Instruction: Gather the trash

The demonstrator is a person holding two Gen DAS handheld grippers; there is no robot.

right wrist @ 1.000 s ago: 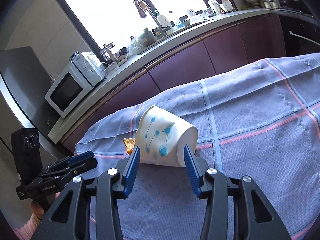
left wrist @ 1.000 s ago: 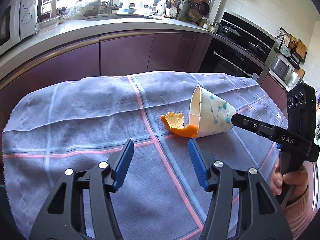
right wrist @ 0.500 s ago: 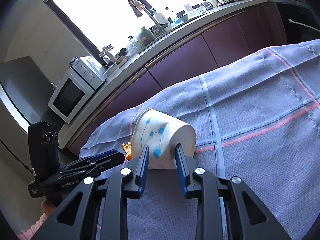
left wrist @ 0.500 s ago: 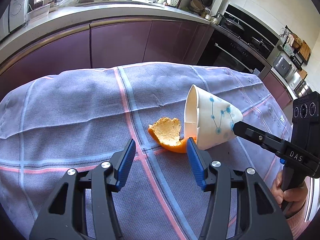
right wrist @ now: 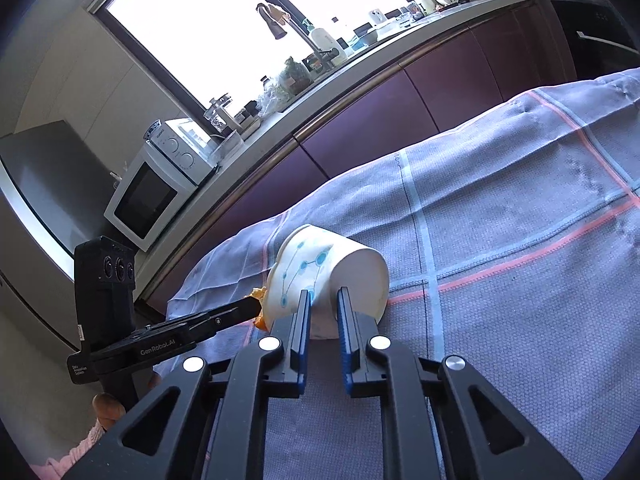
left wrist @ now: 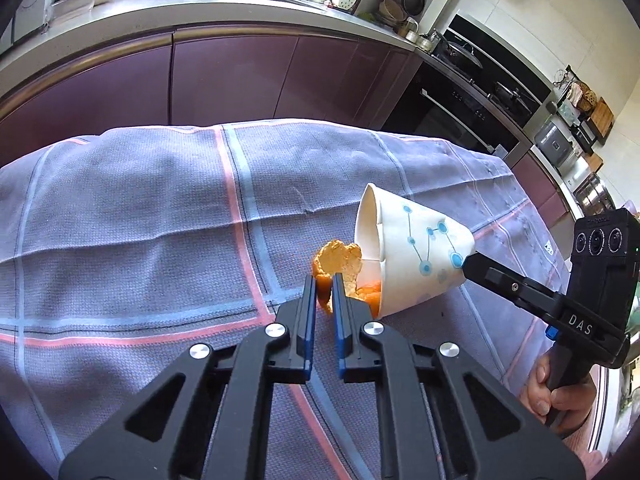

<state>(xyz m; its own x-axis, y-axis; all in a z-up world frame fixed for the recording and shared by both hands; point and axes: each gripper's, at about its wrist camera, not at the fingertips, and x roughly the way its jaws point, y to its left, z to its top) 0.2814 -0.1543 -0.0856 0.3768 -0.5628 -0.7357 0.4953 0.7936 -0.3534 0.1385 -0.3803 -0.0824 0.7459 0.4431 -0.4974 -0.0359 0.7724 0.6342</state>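
Left wrist view: the left gripper [left wrist: 324, 290] is pinching the orange peel [left wrist: 338, 262] — its fingers having just been closing on it. Right gripper [right wrist: 323, 300] is squeezing the paper cup [right wrist: 320, 276], mouth lying just beside the peel.

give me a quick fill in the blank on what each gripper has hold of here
The left gripper is shut on the orange ____.
The right gripper pinches the base of the paper ____.
The paper cup lies on its ____, mouth toward the peel.
Both rest on a checked ____.

Missing: peel; cup; side; cloth
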